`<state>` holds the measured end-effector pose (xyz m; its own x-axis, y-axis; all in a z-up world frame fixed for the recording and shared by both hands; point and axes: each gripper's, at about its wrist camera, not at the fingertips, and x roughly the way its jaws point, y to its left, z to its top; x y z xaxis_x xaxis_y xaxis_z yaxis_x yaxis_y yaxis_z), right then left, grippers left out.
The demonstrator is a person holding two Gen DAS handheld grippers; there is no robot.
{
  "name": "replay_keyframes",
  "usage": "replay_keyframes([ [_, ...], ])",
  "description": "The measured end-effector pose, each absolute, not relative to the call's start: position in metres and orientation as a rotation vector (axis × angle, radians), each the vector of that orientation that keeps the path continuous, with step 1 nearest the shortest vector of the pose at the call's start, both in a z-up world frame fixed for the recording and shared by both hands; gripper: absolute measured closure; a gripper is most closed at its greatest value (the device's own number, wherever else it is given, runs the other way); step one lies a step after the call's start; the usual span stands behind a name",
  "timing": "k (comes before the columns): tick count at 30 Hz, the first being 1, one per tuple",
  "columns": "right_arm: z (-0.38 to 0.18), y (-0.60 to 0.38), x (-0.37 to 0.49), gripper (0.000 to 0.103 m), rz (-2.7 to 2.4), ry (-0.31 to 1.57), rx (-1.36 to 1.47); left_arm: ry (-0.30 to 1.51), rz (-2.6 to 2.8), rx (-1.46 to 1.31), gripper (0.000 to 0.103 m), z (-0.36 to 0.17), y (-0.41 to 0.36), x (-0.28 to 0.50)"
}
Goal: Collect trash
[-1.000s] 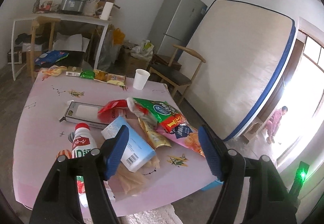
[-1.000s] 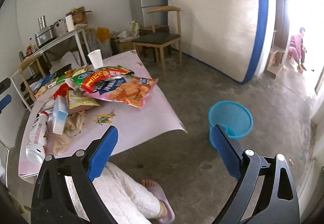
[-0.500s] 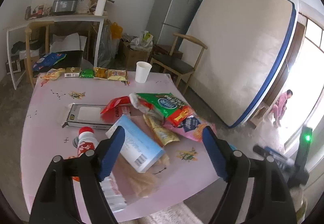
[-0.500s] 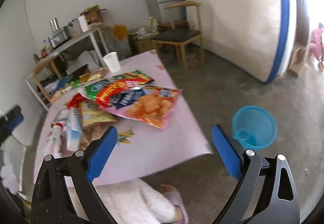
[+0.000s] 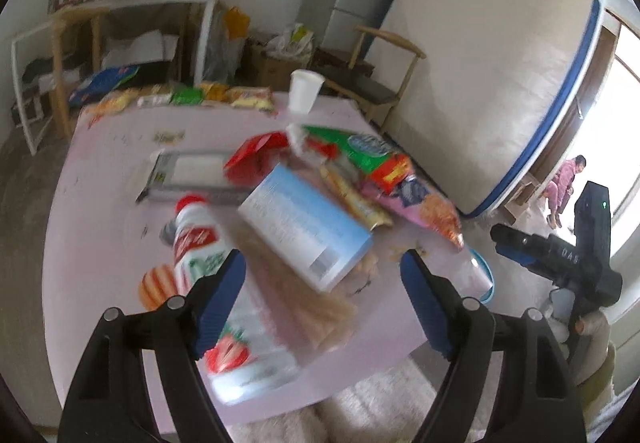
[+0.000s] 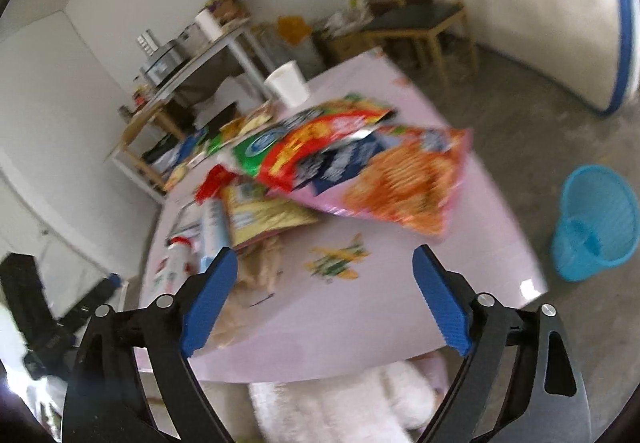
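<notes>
A pile of trash lies on the pink table [image 5: 104, 227]. It holds a light blue carton [image 5: 304, 227], a strawberry milk bottle [image 5: 200, 243], crumpled brown paper [image 5: 308, 307] and snack bags [image 5: 360, 155]. My left gripper [image 5: 322, 283] hovers open just over the carton and paper, with nothing pinched. My right gripper [image 6: 326, 283] is above the table's near edge. Its jaws are closing with only bare tabletop between them. The orange and pink chip bag [image 6: 400, 183] lies ahead of it. A blue bin [image 6: 592, 227] stands on the floor to the right.
A white paper cup [image 5: 304, 91] and small packets [image 5: 180, 97] sit at the table's far end. A flat box [image 5: 188, 171] lies left of the pile. A chair [image 5: 372, 83], a mattress [image 5: 480, 63] and a shelf table [image 5: 132, 3] surround it. A person crouches at the doorway [image 5: 564, 183].
The left gripper has dropped closer to the pile, so the carton and bottle look bigger. The right view has swung from the floor and bin onto the table, and its jaws have narrowed slightly.
</notes>
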<state>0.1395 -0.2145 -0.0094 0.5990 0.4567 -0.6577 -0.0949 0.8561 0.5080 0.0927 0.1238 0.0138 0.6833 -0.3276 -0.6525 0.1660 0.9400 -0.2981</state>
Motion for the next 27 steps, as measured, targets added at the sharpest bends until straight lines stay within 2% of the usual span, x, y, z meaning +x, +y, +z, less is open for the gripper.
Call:
replay_keyframes([
  [4, -0.013, -0.198, 0.146, 0.029, 0.393, 0.905, 0.453, 0.809, -0.208, -0.281, 0.026, 0.001, 0.145, 0.090],
  [8, -0.013, -0.182, 0.154, 0.041, 0.437, 0.937, 0.449, 0.808, -0.178, -0.334, 0.026, -0.003, 0.160, 0.096],
  [15, -0.016, -0.156, 0.150, 0.055, 0.478, 0.974, 0.420, 0.794, -0.219, -0.307, 0.026, -0.007, 0.159, 0.107],
  [27, -0.005, -0.114, 0.176, 0.054, 0.499, 0.977, 0.367, 0.809, -0.142, -0.164, 0.026, -0.031, 0.157, 0.111],
])
